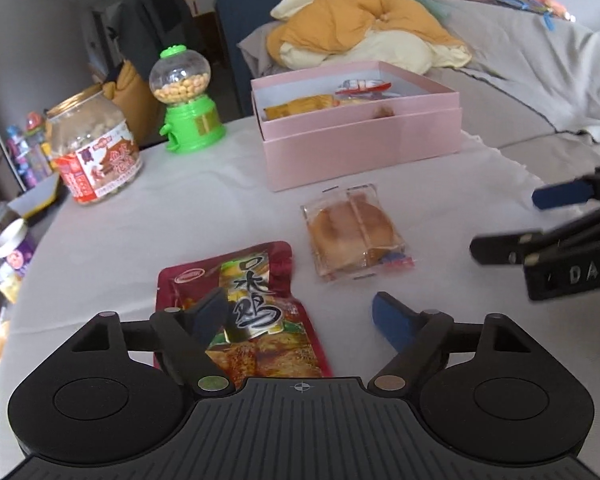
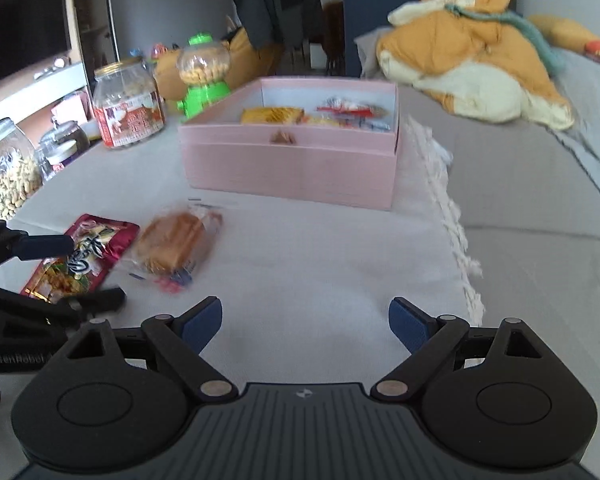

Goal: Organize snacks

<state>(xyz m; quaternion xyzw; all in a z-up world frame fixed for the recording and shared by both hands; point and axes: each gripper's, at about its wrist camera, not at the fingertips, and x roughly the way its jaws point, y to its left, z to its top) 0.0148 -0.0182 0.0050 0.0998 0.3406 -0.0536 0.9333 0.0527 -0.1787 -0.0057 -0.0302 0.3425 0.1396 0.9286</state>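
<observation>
1. My left gripper [image 1: 300, 316] stands wide, holding nothing, above the red pouch [image 1: 244, 304].
2. My right gripper [image 2: 306, 322] stands wide, empty.
3. The wrapped bun [image 1: 354, 232] lies near the pink box [image 1: 364, 148], in front; the pouch lies beyond it.

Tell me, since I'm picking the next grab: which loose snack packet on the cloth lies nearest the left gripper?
The dark red pouch, lying under the open left gripper; the clear-wrapped cake lies farther off, toward the pink box.

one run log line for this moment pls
left gripper: open, over red pouch | right gripper: open, empty | wrapped bread: on cloth | pink box: part filled
</observation>
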